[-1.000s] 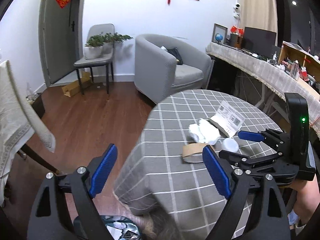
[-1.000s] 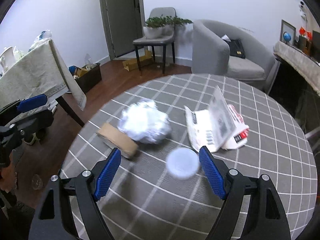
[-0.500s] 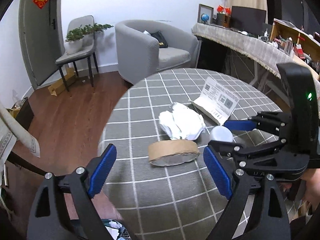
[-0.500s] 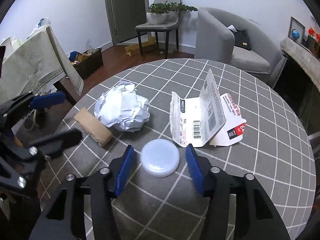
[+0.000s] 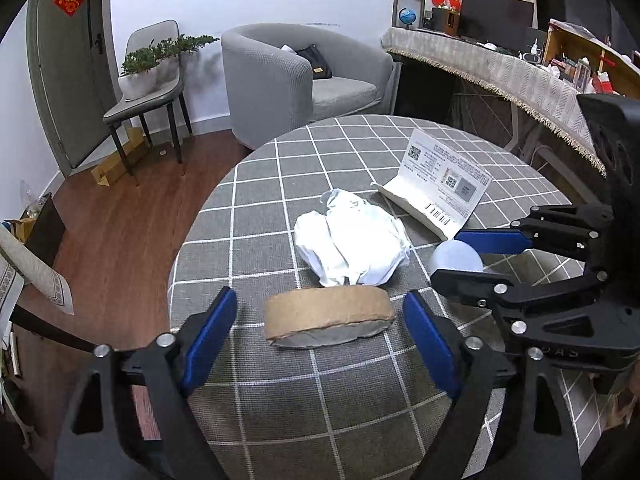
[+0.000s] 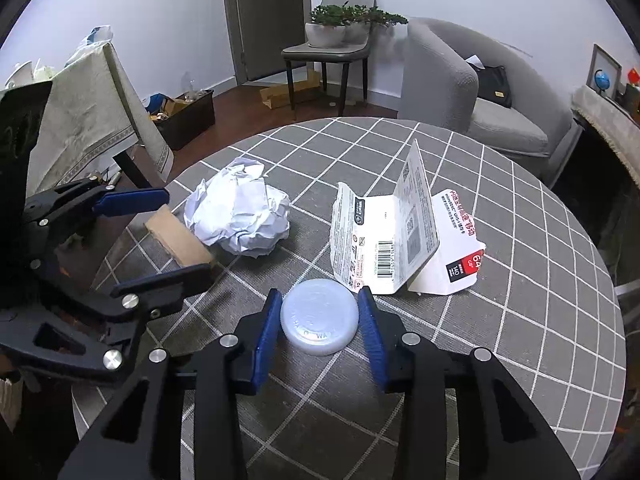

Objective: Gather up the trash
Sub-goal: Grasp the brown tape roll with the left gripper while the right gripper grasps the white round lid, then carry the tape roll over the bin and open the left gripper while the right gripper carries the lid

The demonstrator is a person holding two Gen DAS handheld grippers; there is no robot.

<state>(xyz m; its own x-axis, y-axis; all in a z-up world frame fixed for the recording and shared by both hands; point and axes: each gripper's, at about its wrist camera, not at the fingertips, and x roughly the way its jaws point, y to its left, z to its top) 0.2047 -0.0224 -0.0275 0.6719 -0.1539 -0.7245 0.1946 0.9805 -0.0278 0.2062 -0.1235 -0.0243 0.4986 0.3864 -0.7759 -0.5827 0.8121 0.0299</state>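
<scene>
On the grey checked round table (image 5: 280,400) lies a flat brown cardboard tape roll (image 5: 328,316). My left gripper (image 5: 318,314) straddles it, jaws closing, with a gap between each blue pad and the roll. Behind it sit a crumpled white paper ball (image 5: 352,248) and a torn white carton (image 5: 440,184). In the right wrist view my right gripper (image 6: 319,292) has its jaws closing on a round white plastic lid (image 6: 319,322), both pads against its rim. The paper ball (image 6: 240,216), the carton (image 6: 400,248) and the left gripper (image 6: 187,233) also show there.
A grey armchair (image 5: 280,80) and a chair with potted plants (image 5: 148,80) stand beyond the table on the wood floor. A long cloth-covered desk (image 5: 500,64) runs along the right. A cloth-draped table (image 6: 92,112) and a black bin (image 6: 188,116) stand to the left.
My left gripper came down and forward over the table until the cardboard roll lay between its fingers. My right gripper's jaws narrowed from wide around the lid to touching it.
</scene>
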